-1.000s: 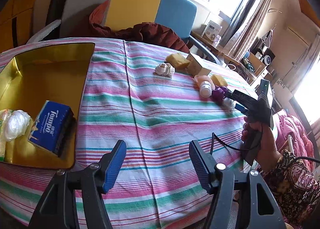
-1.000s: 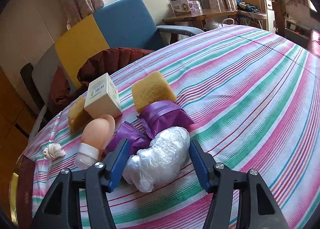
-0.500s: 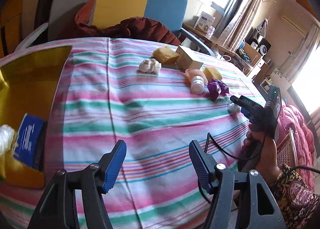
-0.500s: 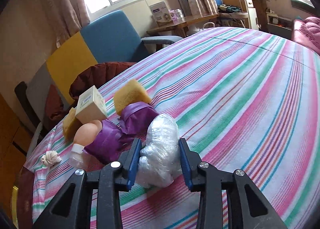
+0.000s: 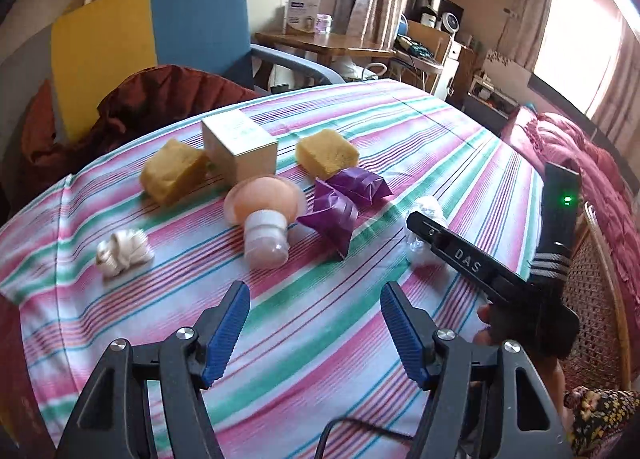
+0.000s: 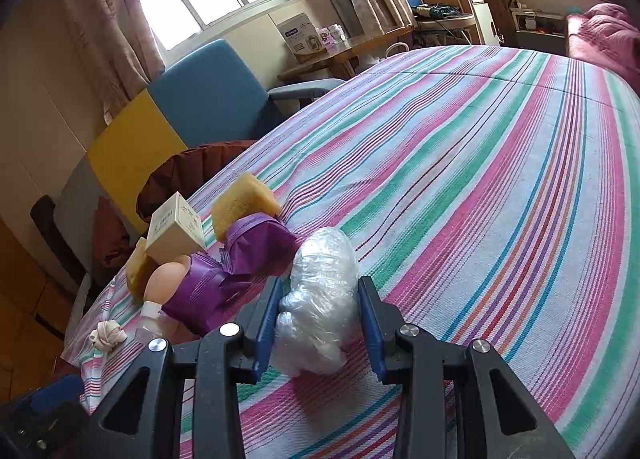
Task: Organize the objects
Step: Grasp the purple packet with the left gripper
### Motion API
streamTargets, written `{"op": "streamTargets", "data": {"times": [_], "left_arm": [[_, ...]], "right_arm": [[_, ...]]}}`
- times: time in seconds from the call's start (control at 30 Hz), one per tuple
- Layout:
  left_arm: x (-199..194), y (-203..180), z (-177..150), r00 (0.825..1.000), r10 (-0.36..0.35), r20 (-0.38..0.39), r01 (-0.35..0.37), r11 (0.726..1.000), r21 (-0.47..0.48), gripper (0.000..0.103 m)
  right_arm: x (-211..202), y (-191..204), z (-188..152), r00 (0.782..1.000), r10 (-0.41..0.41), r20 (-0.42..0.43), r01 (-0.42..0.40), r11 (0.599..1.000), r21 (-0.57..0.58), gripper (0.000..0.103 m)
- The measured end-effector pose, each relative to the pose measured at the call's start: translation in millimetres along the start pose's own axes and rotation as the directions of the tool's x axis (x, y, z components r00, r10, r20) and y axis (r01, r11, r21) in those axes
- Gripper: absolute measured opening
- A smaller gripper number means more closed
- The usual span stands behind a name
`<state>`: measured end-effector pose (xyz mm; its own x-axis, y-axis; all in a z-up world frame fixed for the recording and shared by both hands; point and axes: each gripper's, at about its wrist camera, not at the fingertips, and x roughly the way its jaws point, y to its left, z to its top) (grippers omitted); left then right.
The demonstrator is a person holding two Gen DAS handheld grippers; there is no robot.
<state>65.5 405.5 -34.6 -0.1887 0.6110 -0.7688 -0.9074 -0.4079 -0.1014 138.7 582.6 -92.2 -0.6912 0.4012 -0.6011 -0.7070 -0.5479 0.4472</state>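
Left wrist view. The left gripper [image 5: 314, 323] hangs over bare striped tablecloth [image 5: 304, 347], its jaws still spreading and nothing between them. Taking the cream box [image 5: 239, 149] as the reference: one yellow sponge [image 5: 173, 172] touches its left side, a second sponge [image 5: 327, 152] sits just to its right, and the pink bottle [image 5: 262, 215] lies on its side directly in front. Two purple packets [image 5: 344, 201] lie right of the bottle, and one white knotted cloth [image 5: 124, 253] is well left of it. The right gripper [image 5: 418, 233] reaches in from the right, past the packets; only part of the plastic bundle [image 5: 426, 209] shows behind its finger.

Risk, as I judge it: the things crowd together, so a wide-open approach to the bottle could nudge the box or a packet, and the bottle may roll.

Right wrist view. The right gripper [image 6: 320, 319] is closed narrowly on the clear plastic bundle [image 6: 320, 299], which rests on the tablecloth [image 6: 480, 199] in front of and right of the box [image 6: 176, 233]. The bundle touches or nearly touches the nearer purple packet [image 6: 260, 247].

Risk: crumpled film is soft and slick; it may squeeze out of the pads on lifting, or drag the packet along.

Count here: one bundle, two packets, two sponges, one box, one bottle, one cloth.
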Motion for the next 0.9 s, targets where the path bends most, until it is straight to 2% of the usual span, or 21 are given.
{"op": "streamTargets", "data": {"times": [0.17, 0.33, 0.4, 0.5, 0.57, 0.63, 0.7, 0.9], "left_arm": [[51, -19, 23, 0.997, 0.042, -0.069, -0.032, 0.989, 0.146, 0.069], [76, -18, 36, 0.993, 0.091, -0.078, -0.072, 0.974, 0.216, 0.068], [76, -20, 40, 0.996, 0.068, -0.062, -0.052, 0.973, 0.226, 0.065], [80, -24, 43, 0.995, 0.082, -0.055, -0.068, 0.971, 0.23, 0.058], [83, -22, 41, 0.997, 0.063, -0.055, -0.05, 0.974, 0.22, 0.054], [86, -25, 34, 0.998, 0.045, -0.051, -0.031, 0.971, 0.235, 0.04], [88, -28, 23, 0.997, 0.051, -0.05, -0.037, 0.968, 0.248, 0.04], [69, -10, 9, 1.0, 0.012, 0.0, -0.012, 0.988, 0.151, 0.039]], "right_arm": [[0, -1, -1, 1.0, -0.002, 0.007, 0.002, 1.0, -0.001, 0.038], [0, -2, -1, 1.0, 0.004, 0.017, -0.004, 1.0, 0.01, 0.038], [0, -2, -2, 1.0, 0.003, 0.018, -0.004, 1.0, 0.01, 0.038], [0, -3, -3, 1.0, 0.004, 0.021, -0.004, 1.0, 0.016, 0.038], [0, -2, -3, 1.0, 0.002, 0.023, -0.003, 1.0, 0.014, 0.038], [-1, -2, -3, 1.0, 0.003, 0.023, -0.003, 1.0, 0.014, 0.038], [-1, -2, -3, 1.0, 0.003, 0.023, -0.003, 1.0, 0.014, 0.038], [-1, -1, -3, 1.0, 0.001, 0.024, -0.001, 1.0, 0.012, 0.038]]}}
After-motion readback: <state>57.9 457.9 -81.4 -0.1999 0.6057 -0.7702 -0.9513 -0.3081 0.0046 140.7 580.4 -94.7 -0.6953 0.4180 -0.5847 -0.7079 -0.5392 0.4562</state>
